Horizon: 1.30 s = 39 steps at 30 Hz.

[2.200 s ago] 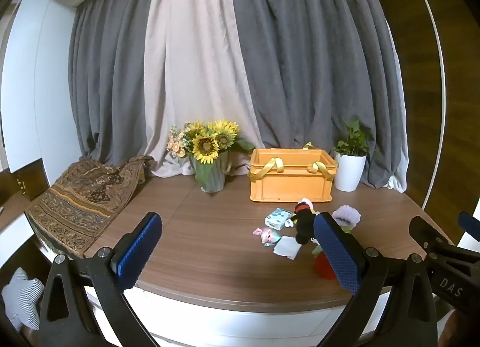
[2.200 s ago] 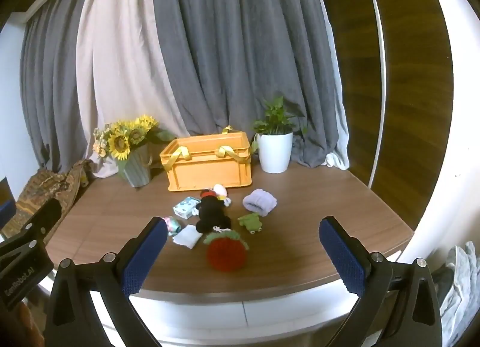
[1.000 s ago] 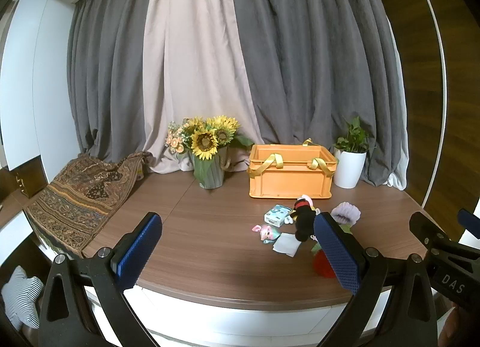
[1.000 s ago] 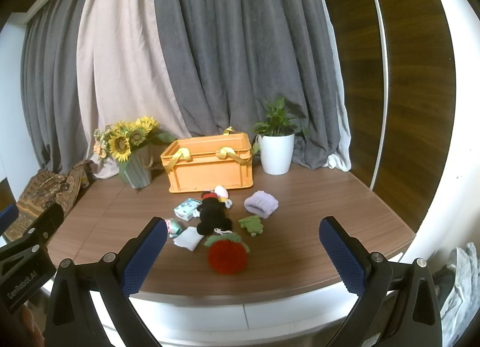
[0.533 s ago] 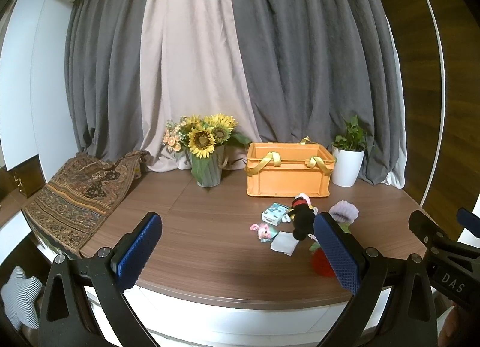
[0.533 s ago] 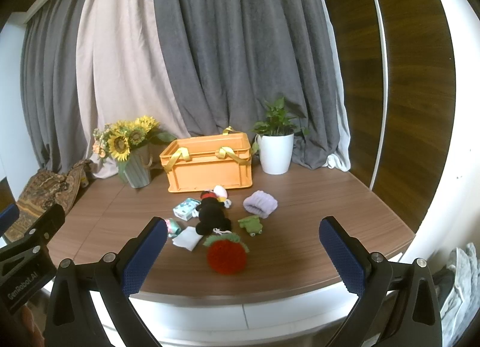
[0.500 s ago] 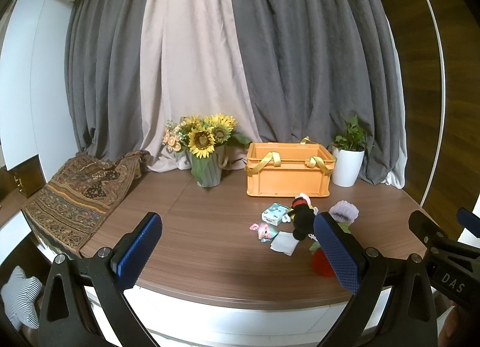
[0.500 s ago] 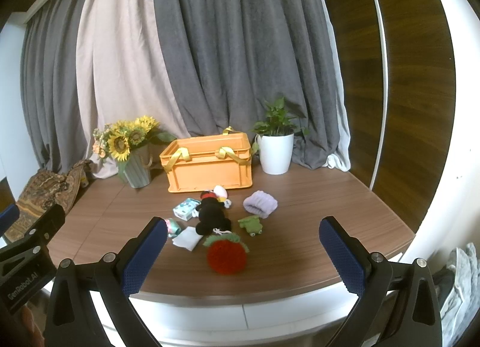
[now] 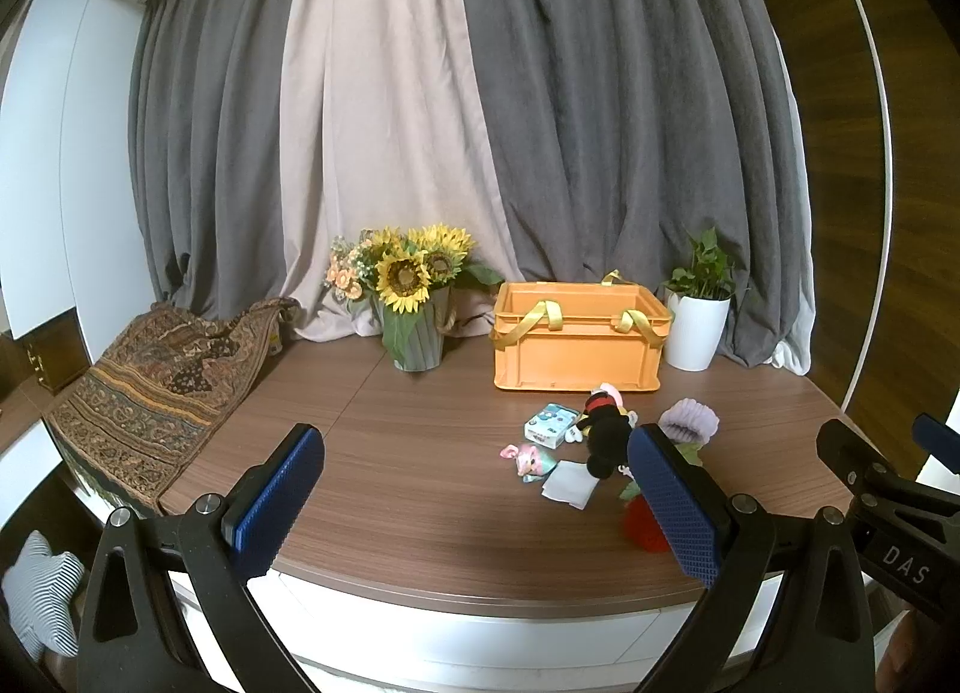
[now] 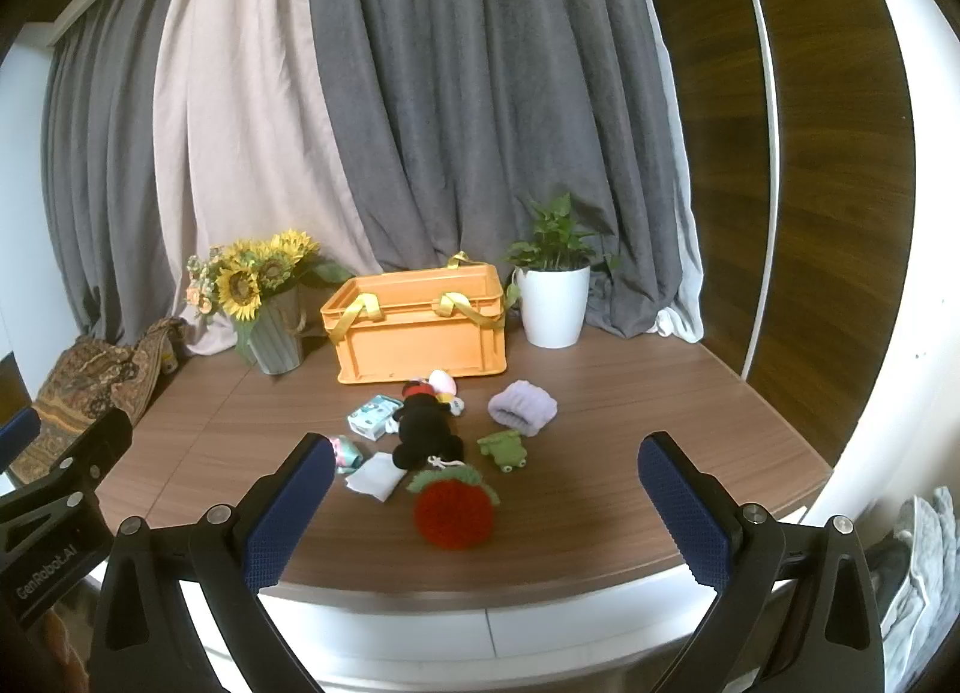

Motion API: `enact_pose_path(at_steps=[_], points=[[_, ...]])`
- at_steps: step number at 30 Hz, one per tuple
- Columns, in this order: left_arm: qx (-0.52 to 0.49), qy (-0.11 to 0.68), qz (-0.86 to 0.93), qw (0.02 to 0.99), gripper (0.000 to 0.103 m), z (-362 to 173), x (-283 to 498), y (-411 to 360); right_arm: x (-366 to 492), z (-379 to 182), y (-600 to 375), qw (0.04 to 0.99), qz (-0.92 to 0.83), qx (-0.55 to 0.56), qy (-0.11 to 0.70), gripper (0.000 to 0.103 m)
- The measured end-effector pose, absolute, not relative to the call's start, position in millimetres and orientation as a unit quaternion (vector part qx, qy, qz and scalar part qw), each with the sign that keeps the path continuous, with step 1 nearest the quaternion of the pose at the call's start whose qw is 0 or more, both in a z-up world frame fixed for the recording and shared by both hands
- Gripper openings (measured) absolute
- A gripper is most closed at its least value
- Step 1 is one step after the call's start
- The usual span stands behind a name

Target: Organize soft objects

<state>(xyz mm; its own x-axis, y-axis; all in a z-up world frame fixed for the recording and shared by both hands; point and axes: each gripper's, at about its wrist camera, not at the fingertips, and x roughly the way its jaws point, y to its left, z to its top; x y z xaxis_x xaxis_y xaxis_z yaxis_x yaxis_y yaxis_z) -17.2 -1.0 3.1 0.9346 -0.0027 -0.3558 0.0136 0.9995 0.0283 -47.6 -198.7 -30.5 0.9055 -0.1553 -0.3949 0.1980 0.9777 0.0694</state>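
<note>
Little has shifted since the earlier frames: both views have drifted only slightly, so the scene sits a touch differently in frame, and none of the soft things has moved. Both the left tongs (image 9: 474, 504) and the right tongs (image 10: 486, 504) hang short of the counter (image 10: 630, 411) edge with jaws spread wide and nothing between them. The soft objects lie in a loose cluster in front of the orange crate (image 10: 420, 324): a black plush doll (image 10: 423, 429), a red knitted strawberry (image 10: 454, 510) nearest the edge, a lavender knit piece (image 10: 522, 406), a small green frog (image 10: 504, 449), a white cloth (image 10: 372, 480), a pink toy (image 9: 528, 458) and a pale blue packet (image 10: 372, 416). The crate appears empty from here, though its floor is hidden. My reading is that sorting has not begun, and the strawberry, lying between the right jaws in view, looks the likeliest first pick.
</note>
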Motion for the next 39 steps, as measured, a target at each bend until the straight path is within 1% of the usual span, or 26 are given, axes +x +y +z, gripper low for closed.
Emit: enact_pose_path(at_steps=[6,14,23,39], points=[[0.013,0.190,-0.007,0.982,0.103,-3.3,-13.3,3.0,-46.0,-33.8,-196.6,0.974,-0.091,0.055,0.201,0.103],[0.015,0.220,-0.029,0.975,0.103,-18.6,23.0,10.5,-23.2,-53.7,-187.0,0.968,-0.104,0.059,0.221,0.103],[0.027,0.265,-0.064,0.962,0.103,-44.4,91.4,6.4,26.5,-82.2,-180.6,0.952,-0.126,0.069,0.269,0.103],[0.063,0.346,-0.140,0.926,0.103,-109.4,219.6,4.0,127.9,-148.1,-167.6,0.901,-0.189,0.105,0.375,0.102]])
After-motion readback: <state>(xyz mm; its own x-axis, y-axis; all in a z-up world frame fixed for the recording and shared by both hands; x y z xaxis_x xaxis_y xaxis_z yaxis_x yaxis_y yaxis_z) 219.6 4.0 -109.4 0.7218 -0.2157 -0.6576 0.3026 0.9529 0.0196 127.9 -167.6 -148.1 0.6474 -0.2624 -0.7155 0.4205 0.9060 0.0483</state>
